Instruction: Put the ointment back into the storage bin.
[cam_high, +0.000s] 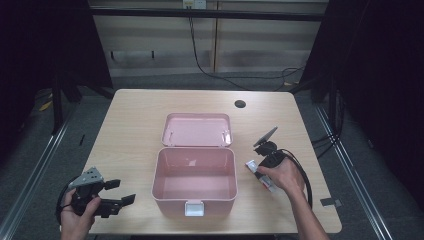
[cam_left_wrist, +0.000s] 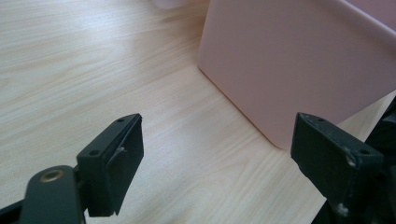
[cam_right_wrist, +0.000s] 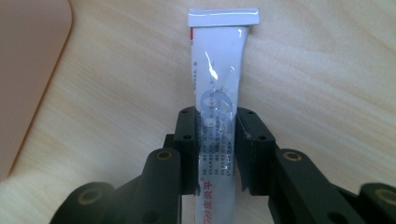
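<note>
High view: at the near edge of a pale wood-grain desk (cam_high: 130, 120), two forearms come in from the bottom. The left claw (cam_high: 122, 192) hovers at the near left corner, its two black jaws spread wide with nothing between them. To its right stands an open pink box (cam_high: 195, 182), its white latch facing the person and its lid (cam_high: 197, 129) laid back flat behind it. Right of the box, the right claw (cam_high: 256, 169) is low over the desk, closed on a white tube (cam_high: 251, 165) that lies beside the box's right wall; a black cable loops from this claw toward the desk's right edge. Farther back, a dark round hole (cam_high: 240, 104) sits near the far edge. Beyond the desk are grey carpet, metal rails on both sides, a pale panelled wall with a hanging cable, and dark curtains.

The left gripper view shows the left claw (cam_left_wrist: 217, 154) close up: jaws wide apart over bare wood, the pink box's outer wall (cam_left_wrist: 299, 70) just ahead of them, not touched.

The right gripper view shows the right claw (cam_right_wrist: 217, 140) with both pads pressed against the tube (cam_right_wrist: 219, 84), whose crimped flat end points away; small red and blue print runs along it, too fine to read. A pink corner of the box (cam_right_wrist: 28, 70) is cut off at the left edge. The tube's cap end is hidden under the claw, and in the high view the hand covers most of the tube.
</note>
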